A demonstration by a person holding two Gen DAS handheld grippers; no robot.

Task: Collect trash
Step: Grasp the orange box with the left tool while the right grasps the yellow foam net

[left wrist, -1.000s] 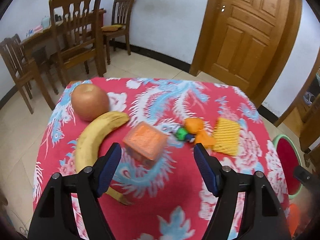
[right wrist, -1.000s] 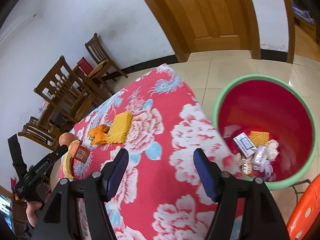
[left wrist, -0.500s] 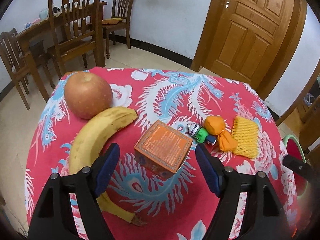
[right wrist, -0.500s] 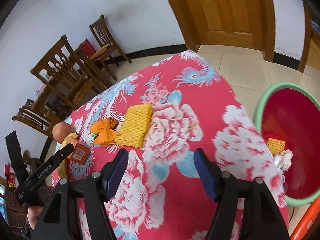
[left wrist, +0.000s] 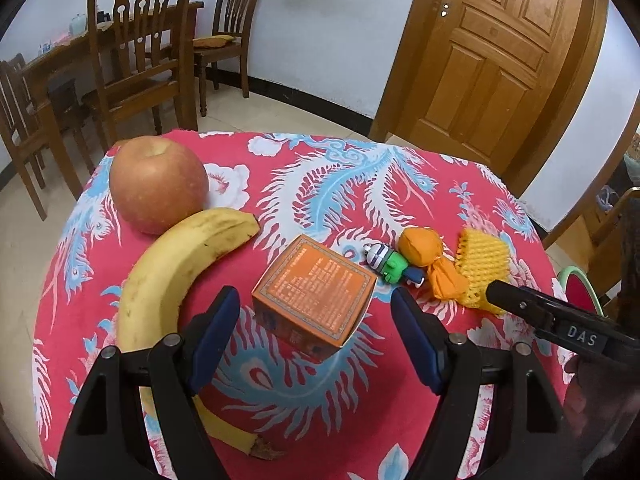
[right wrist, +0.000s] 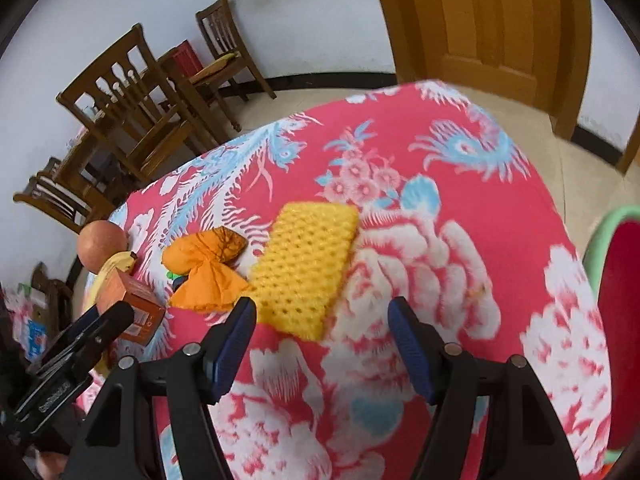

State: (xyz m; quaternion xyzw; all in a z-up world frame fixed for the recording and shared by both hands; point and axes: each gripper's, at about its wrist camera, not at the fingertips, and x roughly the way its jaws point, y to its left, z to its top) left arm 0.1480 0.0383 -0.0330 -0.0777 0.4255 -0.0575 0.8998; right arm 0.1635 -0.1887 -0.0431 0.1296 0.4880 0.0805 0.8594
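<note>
Covering the table, a red floral cloth [left wrist: 320,168] carries all items. A red bin [right wrist: 618,320] with a green rim stands off the table's right edge. Banana [left wrist: 168,276] touches apple [left wrist: 158,184]. Left gripper [left wrist: 316,320], jaws wide and empty, straddles the orange box [left wrist: 316,300]. Right gripper [right wrist: 322,316], likewise wide and empty, hangs just short of the yellow foam net [right wrist: 308,264], beside the orange wrapper [right wrist: 204,272].
</note>
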